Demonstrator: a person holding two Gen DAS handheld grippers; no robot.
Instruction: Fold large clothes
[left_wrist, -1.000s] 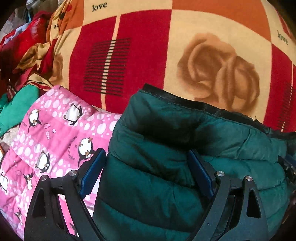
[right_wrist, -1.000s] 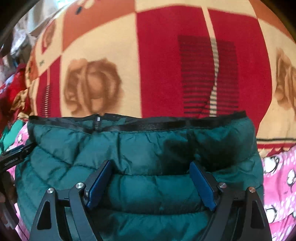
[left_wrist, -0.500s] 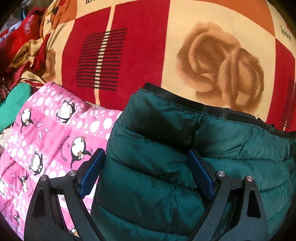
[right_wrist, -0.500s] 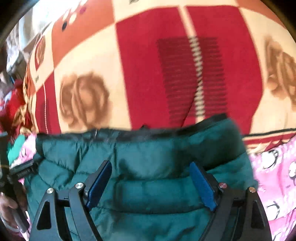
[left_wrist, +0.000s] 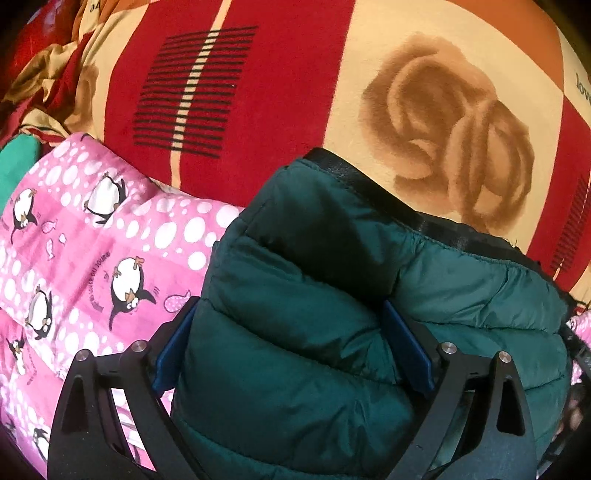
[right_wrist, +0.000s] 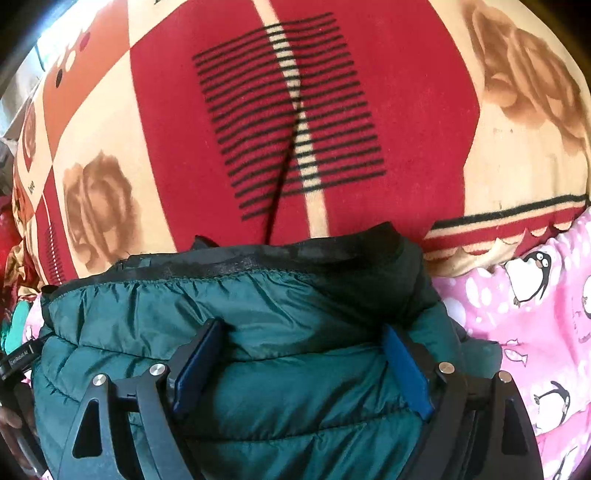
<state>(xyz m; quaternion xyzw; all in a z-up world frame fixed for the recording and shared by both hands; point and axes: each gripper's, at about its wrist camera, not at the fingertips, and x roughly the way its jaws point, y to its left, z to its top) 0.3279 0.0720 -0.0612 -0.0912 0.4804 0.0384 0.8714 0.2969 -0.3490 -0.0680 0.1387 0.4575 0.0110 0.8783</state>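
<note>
A dark green quilted puffer jacket (left_wrist: 332, 295) with a black hem band lies folded over, its bulk between the wide-apart blue pads of both grippers. My left gripper (left_wrist: 291, 332) straddles the jacket's left end, jaws spread around a thick fold. My right gripper (right_wrist: 303, 350) straddles the jacket (right_wrist: 258, 306) near its right end in the same way. Whether either one pinches the fabric is not visible. The left gripper's body shows at the left edge of the right wrist view (right_wrist: 18, 362).
The jacket rests on a red, cream and orange blanket (left_wrist: 277, 92) with rose prints (right_wrist: 369, 110). A pink penguin-print quilt (left_wrist: 92, 258) lies to the left and also to the right (right_wrist: 535, 314). Crumpled red and teal cloth (left_wrist: 22, 162) is piled at far left.
Both grippers have moved forward and lower over the blanket with the jacket between their jaws. The jacket's hem edge now sits farther up the blanket. The jaw spread is unchanged.
</note>
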